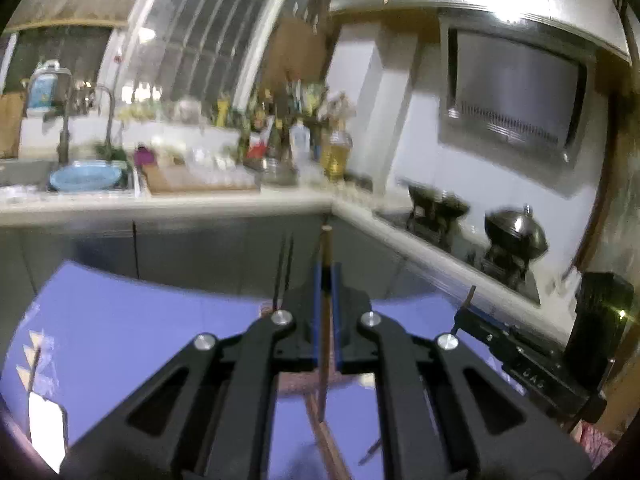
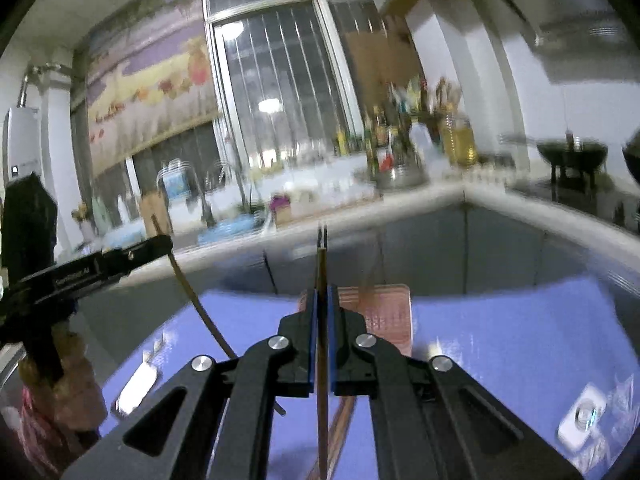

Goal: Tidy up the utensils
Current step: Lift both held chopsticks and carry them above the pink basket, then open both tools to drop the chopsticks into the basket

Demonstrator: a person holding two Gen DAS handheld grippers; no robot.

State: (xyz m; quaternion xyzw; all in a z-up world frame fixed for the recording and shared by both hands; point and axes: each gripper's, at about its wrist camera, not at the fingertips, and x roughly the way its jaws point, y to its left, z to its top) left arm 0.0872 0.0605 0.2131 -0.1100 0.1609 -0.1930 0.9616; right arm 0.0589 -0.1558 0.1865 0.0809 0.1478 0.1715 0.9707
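My left gripper (image 1: 327,276) is shut on a wooden chopstick (image 1: 325,320) that stands nearly upright between the blue pads, held above the purple table (image 1: 140,332). My right gripper (image 2: 321,300) is shut on a pair of thin chopsticks (image 2: 321,272), also upright above the table. Each gripper shows in the other's view: the right one (image 1: 472,300) at the right, the left one (image 2: 160,244) at the left with its chopstick (image 2: 196,300) hanging down. A pink slotted utensil holder (image 2: 380,312) stands on the table just beyond the right gripper. More wooden chopsticks (image 1: 328,448) lie on the table below.
A kitchen counter (image 1: 200,200) runs behind the table, with a sink, a blue basin (image 1: 84,178), a cutting board and bottles. A stove with pots (image 1: 516,232) is at the right. A white object (image 2: 580,424) lies on the table's right side.
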